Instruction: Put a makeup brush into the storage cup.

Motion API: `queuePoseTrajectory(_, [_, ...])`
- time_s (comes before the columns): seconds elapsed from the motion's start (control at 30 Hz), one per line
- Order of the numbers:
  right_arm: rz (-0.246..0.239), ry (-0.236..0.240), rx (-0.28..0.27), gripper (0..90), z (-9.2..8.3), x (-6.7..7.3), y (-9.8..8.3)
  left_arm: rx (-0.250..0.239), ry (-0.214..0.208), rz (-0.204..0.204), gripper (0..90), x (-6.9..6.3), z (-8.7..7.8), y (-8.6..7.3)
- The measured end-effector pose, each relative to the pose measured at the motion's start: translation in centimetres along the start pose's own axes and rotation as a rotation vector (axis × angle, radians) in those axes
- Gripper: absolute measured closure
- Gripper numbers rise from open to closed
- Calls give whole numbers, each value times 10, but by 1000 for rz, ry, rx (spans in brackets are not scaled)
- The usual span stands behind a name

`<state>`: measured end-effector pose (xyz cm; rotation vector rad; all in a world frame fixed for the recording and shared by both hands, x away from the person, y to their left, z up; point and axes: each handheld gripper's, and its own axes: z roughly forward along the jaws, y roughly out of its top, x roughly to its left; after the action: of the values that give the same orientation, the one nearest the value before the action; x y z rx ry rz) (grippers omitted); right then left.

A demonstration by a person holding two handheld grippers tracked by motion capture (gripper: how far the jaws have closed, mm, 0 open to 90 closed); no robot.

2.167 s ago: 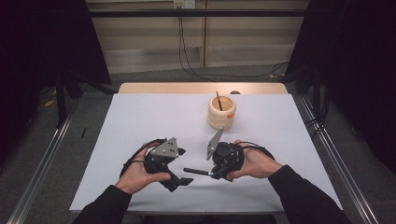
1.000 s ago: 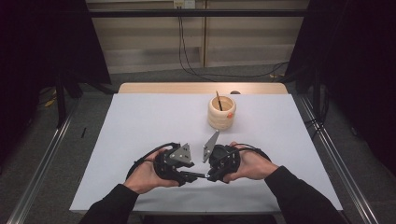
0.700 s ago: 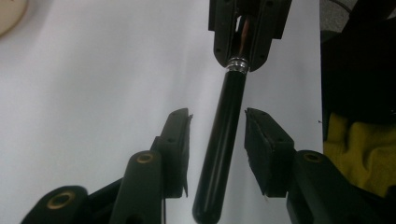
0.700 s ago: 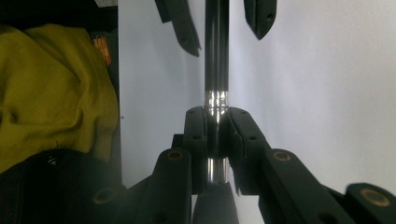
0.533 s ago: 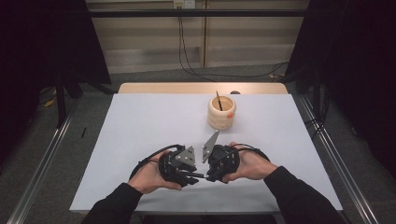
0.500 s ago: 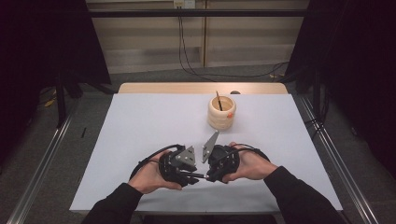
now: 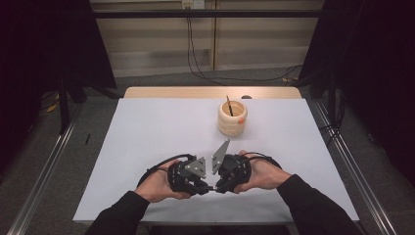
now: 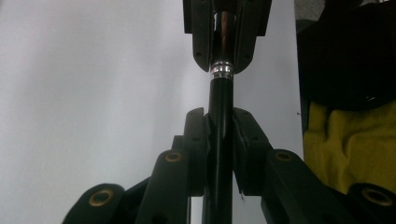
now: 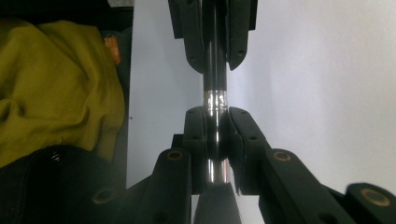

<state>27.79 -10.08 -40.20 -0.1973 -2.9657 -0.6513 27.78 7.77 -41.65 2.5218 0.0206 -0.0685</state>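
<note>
The white surface takes up most of the high view, with the person's two dark-sleeved forearms coming in over its near edge. Toward its far side, right of the middle, stands a pale ribbed cup with a thin stick leaning in it, well apart from the hands.

Near the front edge the left gripper and the right gripper face each other tip to tip, each with a grey plate on top, the right one's plate tilted up. Between them runs a slim black pen, lying roughly level just above the surface.

In the left gripper view, the left gripper has its fingers pressed narrow on the pen on both sides of the black barrel; they have just been closing on it. Farther along, past a silver ring, the other gripper's jaws hold the same pen.

In the right gripper view, the right gripper clamps its fingers narrow on the pen just at the shiny silver band, with the black barrel running on into the opposite jaws. Yellow cloth lies beyond the surface edge.
</note>
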Motion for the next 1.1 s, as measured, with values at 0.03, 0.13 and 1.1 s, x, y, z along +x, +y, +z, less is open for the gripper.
queuePoseTrajectory(0.03, [-7, 2, -5, 787, 0, 0, 0, 3, -18, 3, 780, 1, -1, 0])
queuePoseTrajectory(0.13, [-18, 17, -20, 785, -2, -1, -2, 9, -48, 10, 789, 1, -2, 0])
queuePoseTrajectory(1.1, [117, -48, -310, 216, -13, -14, -24, -85, -23, -74, 794, 4, -8, -10])
